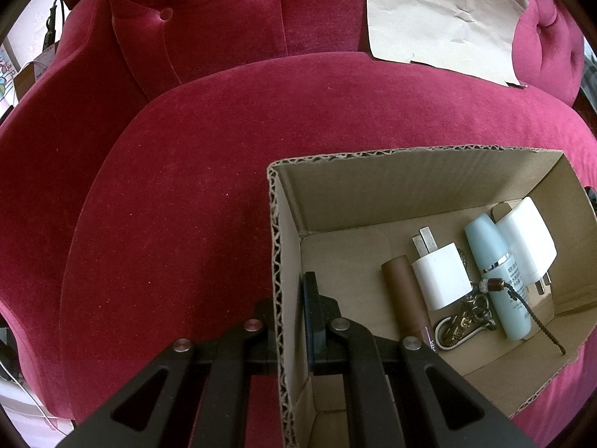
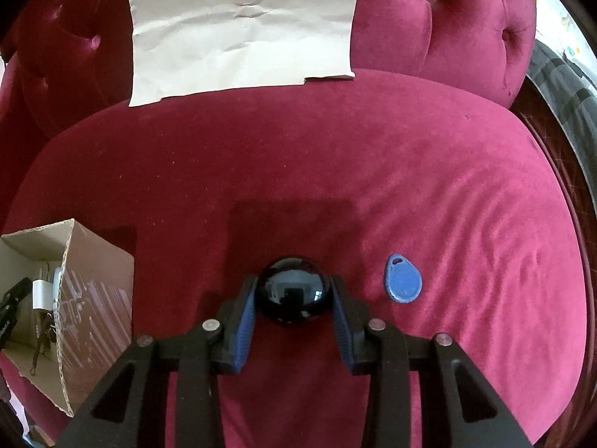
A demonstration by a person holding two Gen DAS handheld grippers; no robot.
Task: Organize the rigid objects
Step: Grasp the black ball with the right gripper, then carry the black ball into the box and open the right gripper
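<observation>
A cardboard box point(image 1: 373, 183) sits on the red sofa seat and also shows at the left edge of the right wrist view point(image 2: 97, 283). It holds two white plug adapters point(image 1: 442, 276), a pale blue bottle point(image 1: 500, 276), a brown tube point(image 1: 406, 295) and a keyring point(image 1: 464, 321). My left gripper point(image 1: 289, 298) is shut on the box's left wall, one finger on each side. My right gripper point(image 2: 293, 291) is shut on a glossy black ball point(image 2: 293, 289) just over the seat. A blue key fob point(image 2: 403, 283) lies to the right of the ball.
The red velvet sofa seat point(image 2: 335, 171) spreads around everything, with the tufted backrest point(image 1: 224, 18) behind. A crumpled sheet of brown paper point(image 2: 242, 26) leans on the backrest. The sofa's right edge point(image 2: 567, 224) curves down to dark wood.
</observation>
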